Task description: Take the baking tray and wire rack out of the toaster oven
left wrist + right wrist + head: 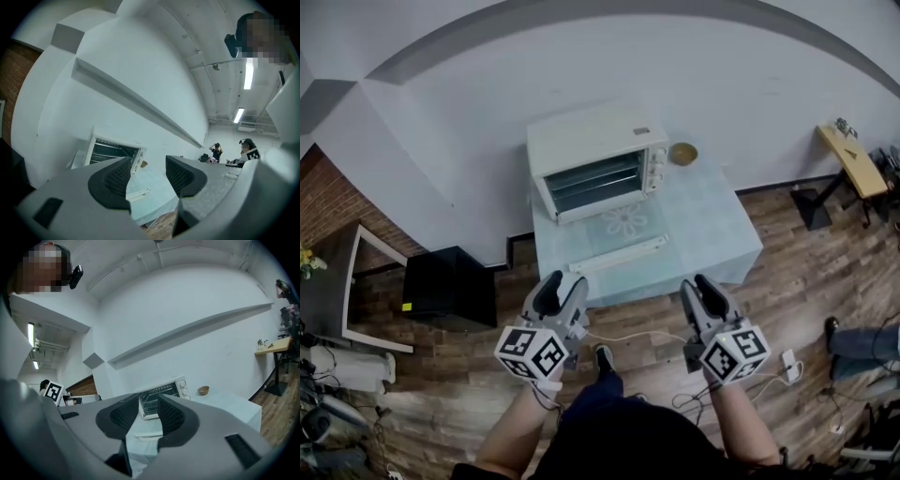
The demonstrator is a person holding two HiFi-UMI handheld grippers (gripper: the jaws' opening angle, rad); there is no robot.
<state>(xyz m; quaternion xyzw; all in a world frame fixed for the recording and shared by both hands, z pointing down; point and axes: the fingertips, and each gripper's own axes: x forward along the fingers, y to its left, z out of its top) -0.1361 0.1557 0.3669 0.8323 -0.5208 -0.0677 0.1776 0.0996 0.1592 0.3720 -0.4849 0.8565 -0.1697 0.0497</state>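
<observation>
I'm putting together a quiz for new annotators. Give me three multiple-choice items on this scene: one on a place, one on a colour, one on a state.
1. In the head view, on which side of the oven does the bowl stand?
A. left
B. right
C. on top

2. What colour is the oven's casing?
A. white
B. black
C. red

3. The door is:
A. shut
B. folded down open
C. taken off

Answers:
1. B, the bowl sits beside the oven's knob end.
2. A, the casing is white all over.
3. B, the door lies folded down in front and the racks inside show.
</observation>
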